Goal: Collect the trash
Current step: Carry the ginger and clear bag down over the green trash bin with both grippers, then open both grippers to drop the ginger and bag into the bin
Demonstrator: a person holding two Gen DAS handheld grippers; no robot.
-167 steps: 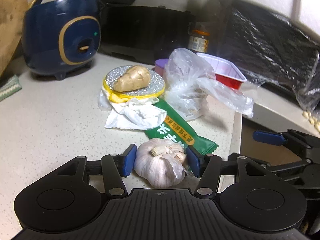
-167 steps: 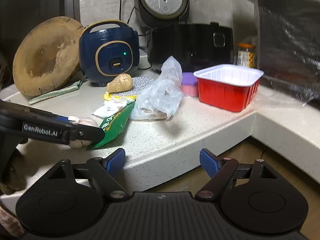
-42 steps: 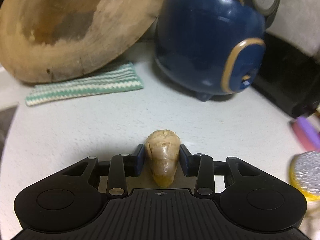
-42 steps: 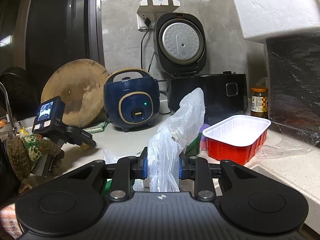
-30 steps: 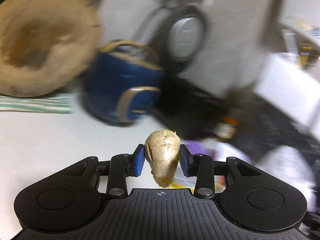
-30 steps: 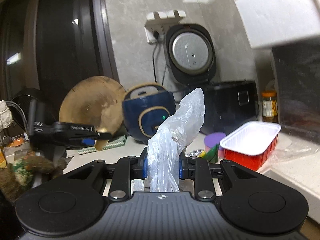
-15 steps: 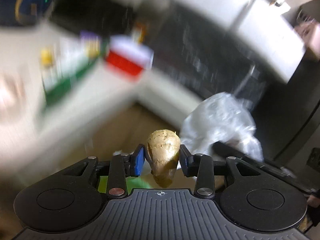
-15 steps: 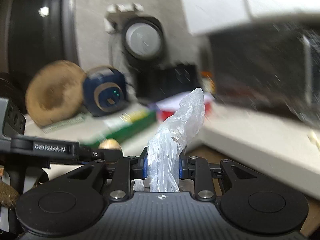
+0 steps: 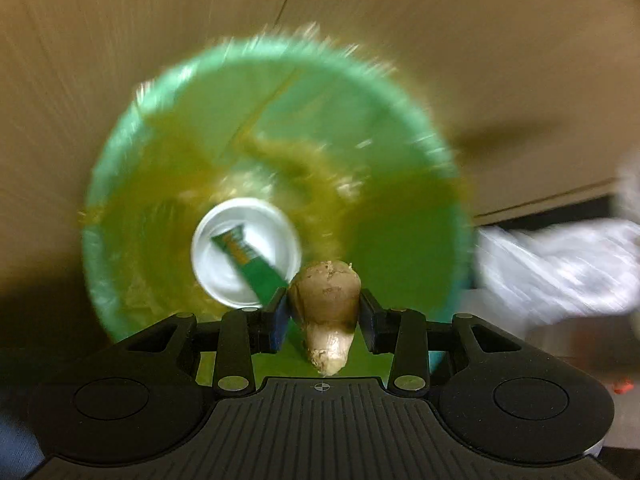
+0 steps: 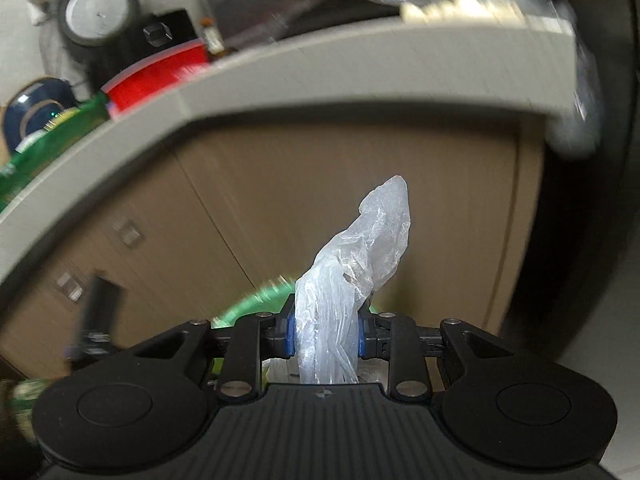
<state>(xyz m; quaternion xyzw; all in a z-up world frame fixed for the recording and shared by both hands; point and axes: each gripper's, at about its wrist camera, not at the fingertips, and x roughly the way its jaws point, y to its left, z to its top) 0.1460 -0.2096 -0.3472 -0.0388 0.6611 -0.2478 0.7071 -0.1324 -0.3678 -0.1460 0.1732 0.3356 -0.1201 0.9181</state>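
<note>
Drop-off step. Left gripper (image 9: 324, 322) clamps the tan knobbly ginger piece (image 9: 326, 312) directly over the green-lined round trash bin (image 9: 404, 248); right gripper (image 10: 326, 338) pinches the crumpled clear plastic bag (image 10: 352, 280), bin just ahead below. Next, I'd judge: release both inside.

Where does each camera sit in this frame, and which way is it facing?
Left wrist: on the left hand-held gripper, looking steeply down into the green-lined bin; its fingers clamp a ginger piece.
Right wrist: on the right hand-held gripper, looking at cabinet doors below the counter edge; its fingers clamp a clear plastic bag.
Shared: the bin's green rim and the plastic bag.
</note>
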